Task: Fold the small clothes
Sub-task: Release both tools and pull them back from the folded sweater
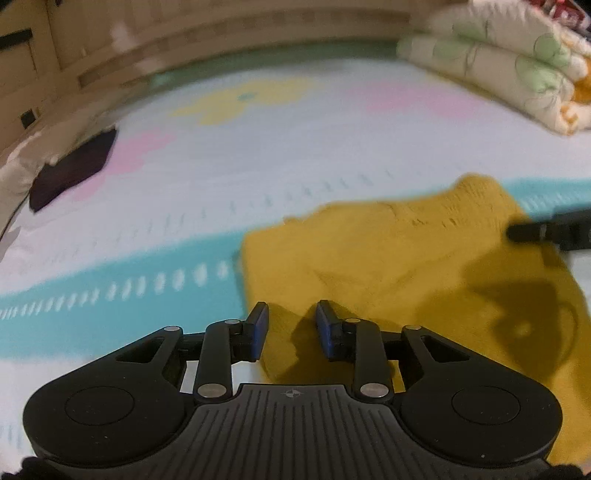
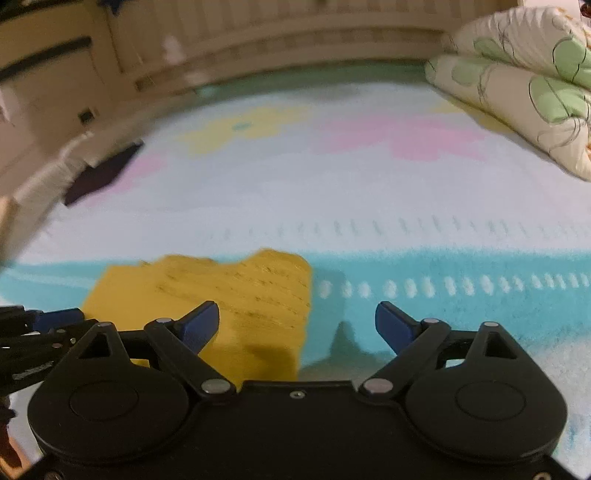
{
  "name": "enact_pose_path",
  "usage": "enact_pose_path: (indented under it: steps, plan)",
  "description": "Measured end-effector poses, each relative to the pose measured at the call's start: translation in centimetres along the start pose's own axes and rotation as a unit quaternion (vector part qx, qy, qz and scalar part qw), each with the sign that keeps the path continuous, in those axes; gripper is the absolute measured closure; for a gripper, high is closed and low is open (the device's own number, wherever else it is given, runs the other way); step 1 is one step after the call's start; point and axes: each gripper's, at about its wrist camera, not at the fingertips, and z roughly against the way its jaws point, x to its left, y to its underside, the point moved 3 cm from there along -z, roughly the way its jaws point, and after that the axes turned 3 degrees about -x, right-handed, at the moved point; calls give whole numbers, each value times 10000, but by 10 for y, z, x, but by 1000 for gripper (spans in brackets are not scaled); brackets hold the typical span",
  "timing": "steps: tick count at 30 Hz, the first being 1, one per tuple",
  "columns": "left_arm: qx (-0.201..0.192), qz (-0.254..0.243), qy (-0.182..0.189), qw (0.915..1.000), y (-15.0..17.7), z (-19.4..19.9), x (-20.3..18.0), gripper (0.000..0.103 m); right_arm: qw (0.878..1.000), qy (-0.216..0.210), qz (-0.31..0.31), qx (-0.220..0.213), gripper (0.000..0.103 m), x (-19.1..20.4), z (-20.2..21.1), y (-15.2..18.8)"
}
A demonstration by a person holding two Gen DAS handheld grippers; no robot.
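Note:
A mustard-yellow knitted garment (image 1: 388, 258) lies folded flat on a pastel bedspread (image 1: 295, 155). In the left wrist view my left gripper (image 1: 291, 332) hovers over the garment's near left corner. Its blue pads stand a little apart with nothing pinched between them. One black finger of the right gripper (image 1: 546, 230) shows at the garment's far right edge. In the right wrist view the garment (image 2: 240, 291) lies under the left finger. My right gripper (image 2: 297, 325) is wide open over the garment's right edge and the turquoise stripe. The left gripper's black linkage (image 2: 37, 332) shows at the left edge.
A folded floral quilt (image 1: 517, 62) (image 2: 517, 74) lies at the far right of the bed. A dark purple garment (image 1: 74, 166) (image 2: 99, 177) sits at the far left beside a pale pillow. Wooden panelling (image 1: 221, 33) runs behind the bed.

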Motion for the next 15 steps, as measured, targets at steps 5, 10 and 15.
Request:
enact_pose_path:
  steps: [5,10,15]
  plan:
    - [335,1077,292,9932,-7,4,41,59,9992,171,-216,293,2,-4,-19,9]
    - [-176,681,-28,9975,-6,50,43,60,9999,-16,-162,-32,2,0,9,4]
    - [-57,-215,279,9994,16,68,1,59,9992,-396,58,-6,2,11,38,9]
